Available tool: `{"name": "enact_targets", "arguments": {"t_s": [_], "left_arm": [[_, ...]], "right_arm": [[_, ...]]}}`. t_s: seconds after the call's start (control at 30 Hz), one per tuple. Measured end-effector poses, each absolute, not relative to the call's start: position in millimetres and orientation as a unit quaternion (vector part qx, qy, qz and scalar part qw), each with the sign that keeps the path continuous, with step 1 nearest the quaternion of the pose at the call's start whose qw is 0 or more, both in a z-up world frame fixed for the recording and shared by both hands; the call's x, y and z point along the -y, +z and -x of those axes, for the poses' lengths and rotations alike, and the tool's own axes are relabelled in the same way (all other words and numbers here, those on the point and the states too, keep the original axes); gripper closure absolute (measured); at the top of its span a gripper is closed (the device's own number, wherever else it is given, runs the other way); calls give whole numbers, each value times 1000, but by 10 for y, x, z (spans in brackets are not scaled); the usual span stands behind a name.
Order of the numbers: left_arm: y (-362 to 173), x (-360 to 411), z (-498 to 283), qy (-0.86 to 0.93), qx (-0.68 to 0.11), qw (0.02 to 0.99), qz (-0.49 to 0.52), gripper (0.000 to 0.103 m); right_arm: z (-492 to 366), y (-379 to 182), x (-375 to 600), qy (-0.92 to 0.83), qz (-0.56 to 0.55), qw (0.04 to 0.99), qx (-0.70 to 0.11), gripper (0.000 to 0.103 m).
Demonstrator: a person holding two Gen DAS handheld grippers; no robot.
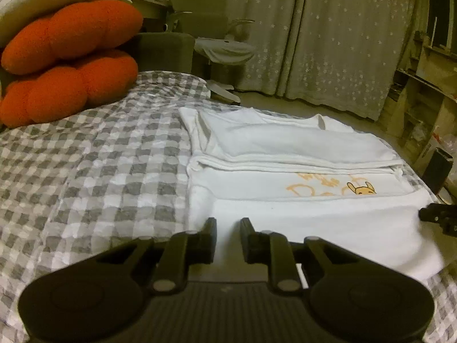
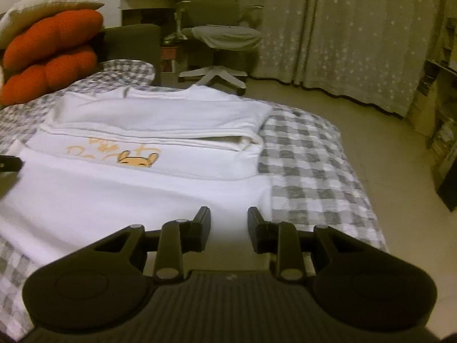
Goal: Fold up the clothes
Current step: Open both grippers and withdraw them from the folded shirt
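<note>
Both your grippers, left gripper & right gripper, are hanging part-open w/ nothing gripped; white tee is lying part-folded, orange print showing, on checkered bedcover.

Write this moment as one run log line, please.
white T-shirt partly folded on checked bed cover | left gripper open | right gripper open | near hem not gripped

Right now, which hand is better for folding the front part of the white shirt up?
Neither alone, probably both. The left gripper sits open over the near edge of the white shirt toward its left side; the right gripper sits open toward its right side. Each covers one corner.
</note>
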State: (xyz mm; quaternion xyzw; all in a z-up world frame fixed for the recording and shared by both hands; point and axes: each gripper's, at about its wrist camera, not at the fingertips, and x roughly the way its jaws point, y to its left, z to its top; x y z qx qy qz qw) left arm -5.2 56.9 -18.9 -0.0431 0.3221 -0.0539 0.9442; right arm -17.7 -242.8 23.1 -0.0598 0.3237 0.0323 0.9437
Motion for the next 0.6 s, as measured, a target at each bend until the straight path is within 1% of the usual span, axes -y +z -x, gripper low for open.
{"name": "enact_targets", "arguments": {"t_s": [0.1, 0.27, 0.3, 0.4, 0.47, 0.6], "left_arm": [[-179, -619, 73, -52, -323, 943, 53, 86], [-142, -682, 48, -44, -320, 943, 77, 86], [-135, -676, 60, -44, -318, 944, 77, 84], [-146, -630, 77, -48, -319, 943, 79, 81], [-168, -579, 80, -42, -319, 944, 76, 81], [-137, -417, 189, -30, -299, 953, 44, 81]], "right_arm": [[191, 222, 2506, 3, 60, 944, -325, 72], [235, 254, 2499, 7, 69, 946, -316, 72], [248, 266, 2478, 8, 75, 947, -312, 72], [297, 332, 2408, 30, 68, 955, -287, 72], [307, 339, 2325, 56, 58, 956, -283, 72], [378, 319, 2022, 123, 75, 950, -276, 72]]}}
